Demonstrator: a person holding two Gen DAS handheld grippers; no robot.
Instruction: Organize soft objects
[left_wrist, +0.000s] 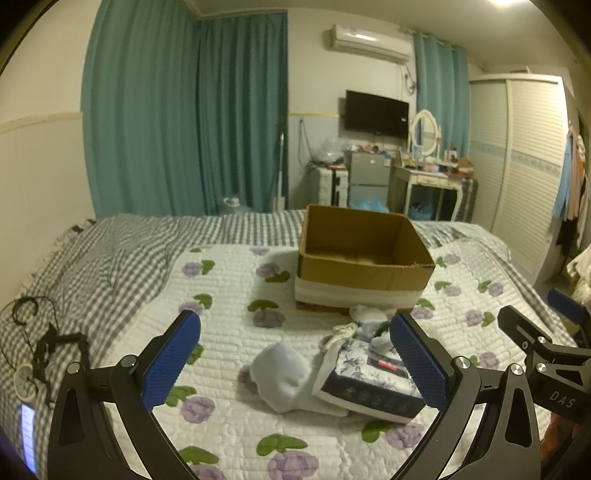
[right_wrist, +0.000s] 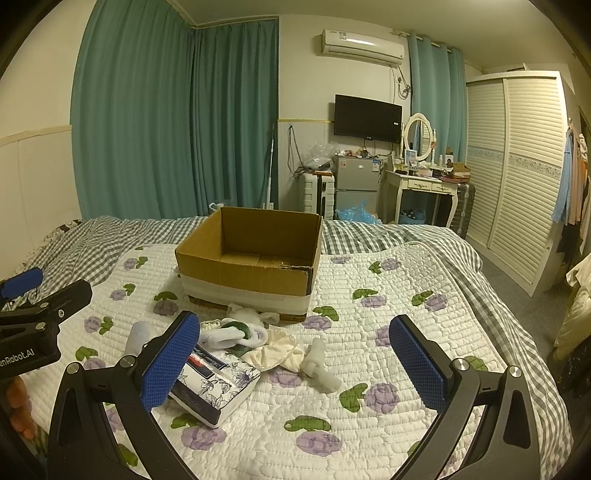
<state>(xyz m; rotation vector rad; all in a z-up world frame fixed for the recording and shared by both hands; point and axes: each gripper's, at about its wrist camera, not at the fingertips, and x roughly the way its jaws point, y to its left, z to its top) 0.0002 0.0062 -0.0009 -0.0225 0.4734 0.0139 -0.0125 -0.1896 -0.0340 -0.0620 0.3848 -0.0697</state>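
The left gripper (left_wrist: 295, 365) hangs with its dimpled blue pads spread wide over a limp pale sock (left_wrist: 282, 380) and a glossy floral tissue pack (left_wrist: 369, 384). Crumpled socks (right_wrist: 240, 332) sit just before the open corrugated cardboard box (right_wrist: 255, 254) on the quilted bed (right_wrist: 369, 424). The right gripper (right_wrist: 295, 365) gapes empty, partly hiding the pack.

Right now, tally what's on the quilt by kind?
Cardboard box: 1
Tissue pack: 1
Pale blue sock: 1
White socks, loose: 1
White-green sock bundle: 1
Cream cloth: 1
Total: 6; the pile by the box may hide more.
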